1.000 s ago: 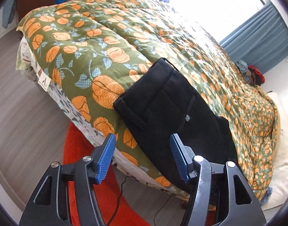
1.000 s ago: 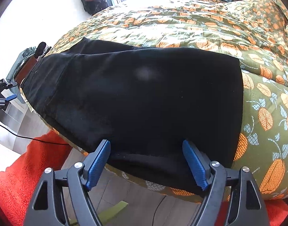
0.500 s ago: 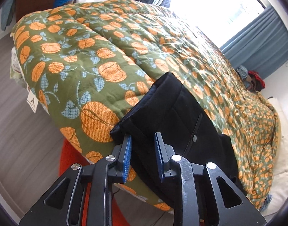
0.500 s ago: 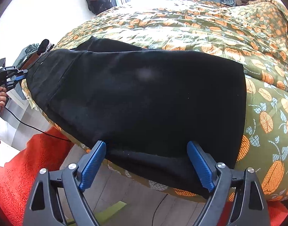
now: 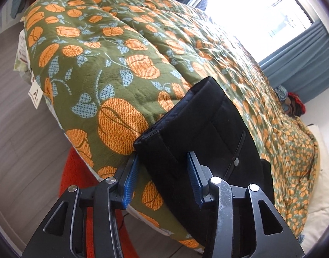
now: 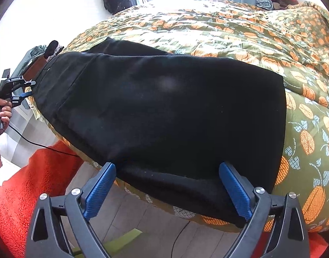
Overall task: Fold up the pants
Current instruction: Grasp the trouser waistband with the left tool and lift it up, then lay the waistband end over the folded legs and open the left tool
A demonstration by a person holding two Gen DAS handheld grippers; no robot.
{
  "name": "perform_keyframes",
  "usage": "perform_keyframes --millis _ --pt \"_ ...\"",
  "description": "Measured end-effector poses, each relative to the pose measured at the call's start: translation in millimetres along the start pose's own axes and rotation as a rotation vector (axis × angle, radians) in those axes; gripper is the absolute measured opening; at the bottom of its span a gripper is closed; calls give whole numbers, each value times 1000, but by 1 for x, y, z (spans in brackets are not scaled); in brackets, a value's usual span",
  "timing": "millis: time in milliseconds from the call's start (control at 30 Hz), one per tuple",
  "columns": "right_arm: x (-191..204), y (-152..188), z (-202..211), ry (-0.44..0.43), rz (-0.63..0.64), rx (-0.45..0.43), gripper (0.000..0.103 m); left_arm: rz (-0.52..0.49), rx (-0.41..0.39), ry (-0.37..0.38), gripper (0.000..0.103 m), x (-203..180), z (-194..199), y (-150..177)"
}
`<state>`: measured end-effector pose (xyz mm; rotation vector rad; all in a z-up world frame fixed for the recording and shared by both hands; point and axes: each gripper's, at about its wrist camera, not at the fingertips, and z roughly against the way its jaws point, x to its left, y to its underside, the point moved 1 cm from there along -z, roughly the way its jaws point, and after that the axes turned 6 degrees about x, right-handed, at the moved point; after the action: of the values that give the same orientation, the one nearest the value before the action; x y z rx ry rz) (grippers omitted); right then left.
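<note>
Black pants (image 6: 164, 107) flat on pumpkin-print quilt (image 5: 121, 68); no containers visible.

The black fabric pants (image 6: 164, 107) lie flat and spread lengthwise along the near edge of the bed, waistband corner (image 5: 151, 142) thick and doubled, lower edge drooping over the side.

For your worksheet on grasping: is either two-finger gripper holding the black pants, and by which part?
Neither holds them. The left gripper is opening around the waistband corner of the black fabric pants; the right gripper is opening at their near edge.
</note>
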<state>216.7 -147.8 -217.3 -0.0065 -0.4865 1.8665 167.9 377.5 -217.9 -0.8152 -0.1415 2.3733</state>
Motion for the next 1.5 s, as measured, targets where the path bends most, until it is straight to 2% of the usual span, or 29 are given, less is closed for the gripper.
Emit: perform_keyframes --millis 67,133,267,333,467,600,667,733,800,900,967,1033,1133,1200,1233,1267,1367,1467,1500 --pt "0 1 0 1 2 -1 96 28 4 31 53 3 -7 -1" --pt "0 3 1 -2 1 -2 96 64 -1 61 52 7 -10 -1" --pt "-1 3 0 -3 2 -2 97 90 -34 117 27 11 6 1" --pt "-1 3 0 -4 1 -2 97 39 -46 132 23 1 20 3" --pt "-2 2 0 -8 -4 -4 97 -111 -72 174 21 -37 60 11" --pt "-4 0 2 -26 -21 -13 97 -337 -79 224 21 -104 97 35" --pt "-8 -1 7 -57 -47 -34 97 -441 -68 256 21 -139 108 54" --pt "-14 -2 15 -123 -99 -70 97 -542 -44 292 21 -174 112 78" --pt "-23 -2 27 -195 -163 -122 97 -637 -3 329 21 -208 107 106" --pt "-34 0 51 -230 -227 -231 97 -773 92 353 21 -254 81 155" --pt "-41 2 63 -218 -259 -283 97 -869 153 322 21 -277 52 189" --pt "-50 4 67 -215 -303 -304 97 -922 221 269 22 -288 15 218" --pt "-62 7 65 -207 -363 -302 97 -988 286 156 28 -293 -35 250" --pt "-68 10 67 -201 -384 -309 97 -1019 304 122 35 -296 -45 264" --pt "-71 12 69 -198 -390 -315 97 -1033 301 114 42 -300 -40 269" --pt "-73 13 71 -196 -395 -321 97 -1046 305 118 54 -302 -33 272" --pt "-81 16 74 -201 -411 -335 97 -1065 309 191 67 -304 0 267" --pt "-87 16 73 -201 -422 -339 97 -1021 229 243 79 -303 32 240" --pt "-87 15 72 -201 -424 -338 97 -992 190 242 80 -299 38 226"
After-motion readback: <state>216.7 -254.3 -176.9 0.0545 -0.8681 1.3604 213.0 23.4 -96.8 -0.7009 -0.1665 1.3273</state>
